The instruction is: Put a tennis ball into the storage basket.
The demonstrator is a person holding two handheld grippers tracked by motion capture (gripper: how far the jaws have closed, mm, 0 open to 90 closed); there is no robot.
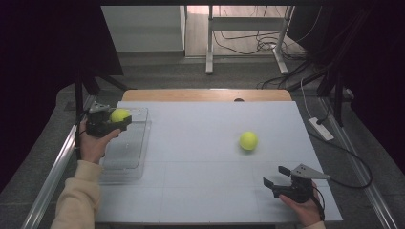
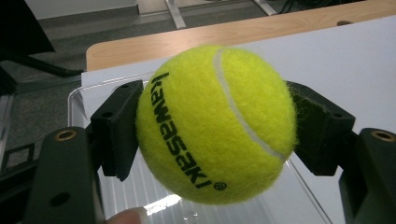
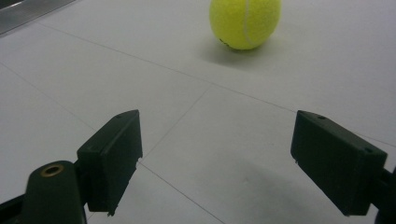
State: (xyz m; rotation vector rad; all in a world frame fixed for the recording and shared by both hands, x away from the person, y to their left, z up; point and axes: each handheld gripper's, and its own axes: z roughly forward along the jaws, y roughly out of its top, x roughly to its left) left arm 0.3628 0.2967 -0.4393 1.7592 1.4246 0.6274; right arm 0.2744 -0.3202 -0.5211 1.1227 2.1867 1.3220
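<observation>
Currently: two tennis balls are in play, one carried by the left hand, one lying free on the white tabletop (image 1: 200, 143).
Left tongs (image 1: 114, 120): pinching a tennis ball (image 2: 217, 123); both black pads press its sides, seen close in the left gripper view.
Held ball, place: above the far end of the clear plastic tray (image 1: 125, 157), which sits at the left edge of the tabletop; whether it touches the tray floor cannot be told.
Right tongs (image 3: 217, 158): spread wide with nothing between the pads, low over the tabletop at the near right corner.
Loose ball (image 1: 248, 140): resting alone right of centre, well apart from the tray and ahead of the right tongs.
Handling, judged: light, fuzzy felt that gives friction, springy rather than stiff, not fragile; it probably rolls at a nudge and bounces if dropped from height.
Where to grip, judged: across the widest part, pads on opposite sides, as the left tongs do now; a grip off that middle line would likely squeeze it out.
Pointing and long axis: none, since a ball is round; on the held one the black lettering runs slanted down its left half and the white seam curves down the right.
Next, judged: lower and let go into the tray.
</observation>
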